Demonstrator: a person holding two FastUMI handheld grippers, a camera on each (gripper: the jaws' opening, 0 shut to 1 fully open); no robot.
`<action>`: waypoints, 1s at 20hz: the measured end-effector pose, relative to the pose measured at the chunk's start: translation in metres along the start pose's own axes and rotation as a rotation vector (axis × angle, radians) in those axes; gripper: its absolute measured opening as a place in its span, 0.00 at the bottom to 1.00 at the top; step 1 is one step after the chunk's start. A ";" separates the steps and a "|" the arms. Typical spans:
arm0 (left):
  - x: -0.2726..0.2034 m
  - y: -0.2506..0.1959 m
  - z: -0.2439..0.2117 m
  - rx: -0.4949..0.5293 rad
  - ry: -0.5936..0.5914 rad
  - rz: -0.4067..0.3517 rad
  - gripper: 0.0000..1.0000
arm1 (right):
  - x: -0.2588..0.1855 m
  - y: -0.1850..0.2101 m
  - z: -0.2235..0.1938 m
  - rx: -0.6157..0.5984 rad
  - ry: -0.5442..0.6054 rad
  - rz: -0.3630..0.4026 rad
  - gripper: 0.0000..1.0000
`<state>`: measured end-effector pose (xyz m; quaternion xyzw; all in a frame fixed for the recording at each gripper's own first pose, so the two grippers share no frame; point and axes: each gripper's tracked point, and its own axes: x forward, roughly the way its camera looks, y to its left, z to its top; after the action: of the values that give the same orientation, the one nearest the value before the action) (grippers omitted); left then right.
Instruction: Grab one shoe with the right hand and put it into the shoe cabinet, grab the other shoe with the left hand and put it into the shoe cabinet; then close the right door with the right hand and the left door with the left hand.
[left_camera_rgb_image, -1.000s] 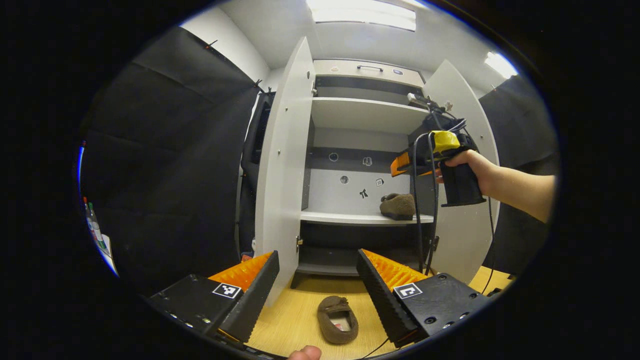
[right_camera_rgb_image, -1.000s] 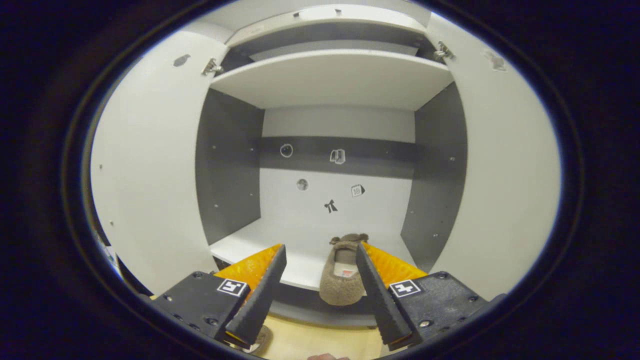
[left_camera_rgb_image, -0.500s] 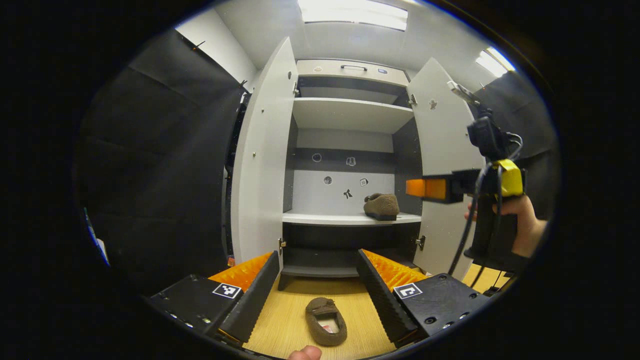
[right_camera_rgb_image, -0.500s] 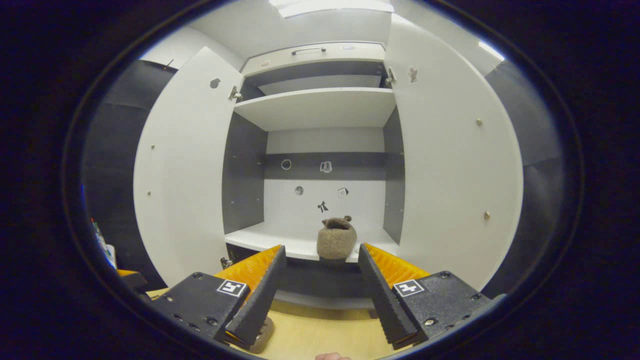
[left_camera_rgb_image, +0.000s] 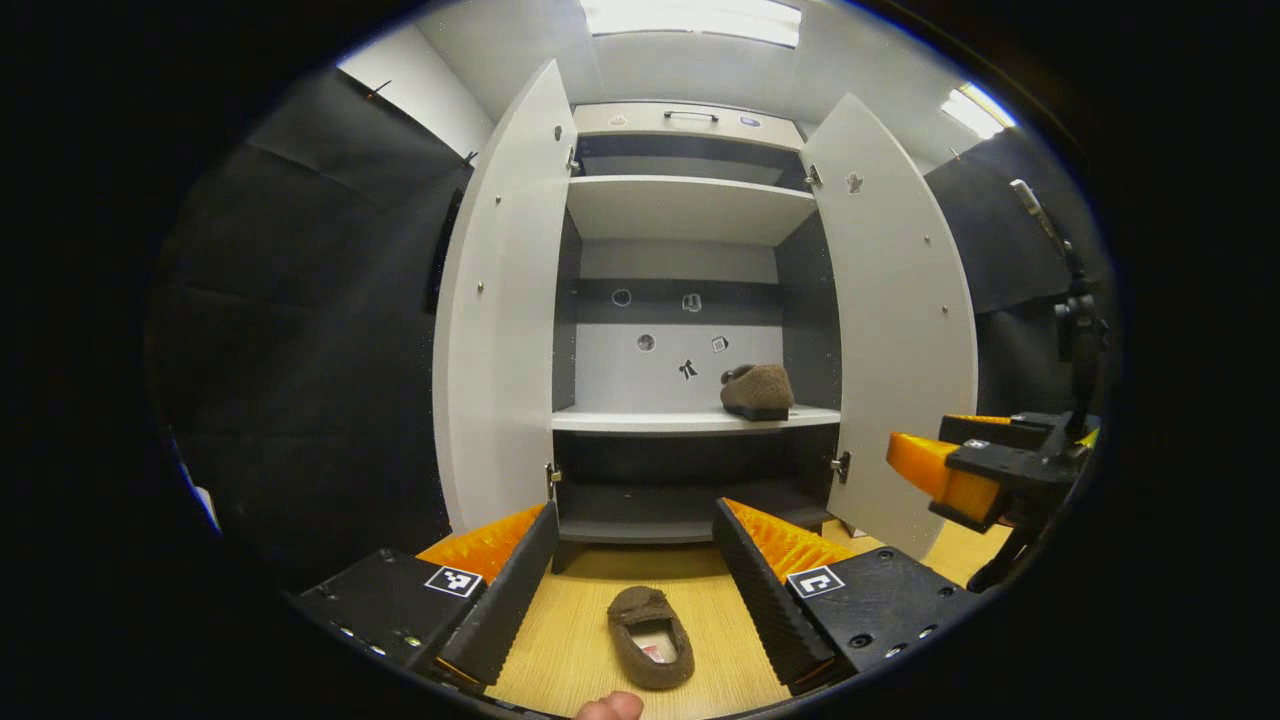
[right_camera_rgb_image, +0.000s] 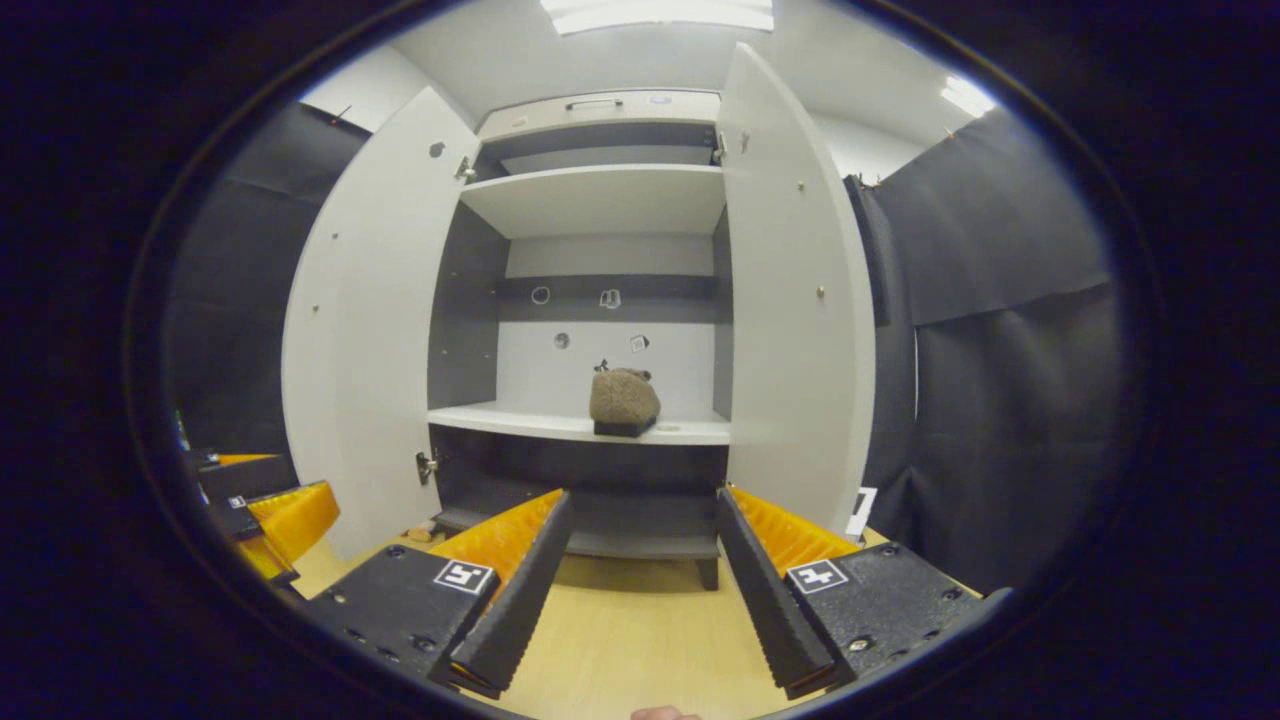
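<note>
Already one shoe (left_camera_rgb_image: 757, 390) sits on the middle shelf (left_camera_rgb_image: 640, 422) of the shoe cabinet (left_camera_rgb_image: 690, 120), toward the right end of the board and centre-right of the left gripper view; in the right gripper view it appears at mid-frame, heel toward the camera. That half of the job looks done. Both doors stand wide open, the left door (left_camera_rgb_image: 495, 300) and the right door (left_camera_rgb_image: 895, 320) swung out to either side, which leaves the shelf free for the second shoe and puts off closing until last.

The other shoe (left_camera_rgb_image: 650, 648) lies on the wooden floor (left_camera_rgb_image: 580, 640) in front of the cabinet, at the bottom centre of the left gripper view, opening up and toe pointing toward the cabinet. The left hand-held gripper (left_camera_rgb_image: 632, 590) hangs just above and behind it, fingers spread apart and empty, the shoe showing in the gap between them but not touched. It seems lined up for a straight descent onto the shoe.

The right hand-held gripper (right_camera_rgb_image: 637, 590) is likewise spread and holds nothing; it is well back from the cabinet, at the right edge of the left gripper view, probably clearing room for the left.
</note>
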<state>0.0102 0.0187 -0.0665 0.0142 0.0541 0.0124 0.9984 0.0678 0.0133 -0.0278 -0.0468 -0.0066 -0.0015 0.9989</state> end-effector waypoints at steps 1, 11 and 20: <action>0.004 -0.001 -0.011 0.005 0.034 0.000 0.95 | -0.006 -0.003 -0.008 -0.016 0.025 -0.001 0.92; 0.062 0.010 -0.173 -0.118 0.499 -0.068 0.95 | -0.035 -0.020 -0.015 0.010 0.070 -0.027 0.92; 0.068 0.019 -0.268 -0.176 0.745 0.006 0.90 | -0.045 -0.043 -0.036 0.016 0.123 -0.096 0.92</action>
<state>0.0488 0.0464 -0.3394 -0.0770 0.4120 0.0244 0.9076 0.0234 -0.0332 -0.0597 -0.0382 0.0526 -0.0523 0.9965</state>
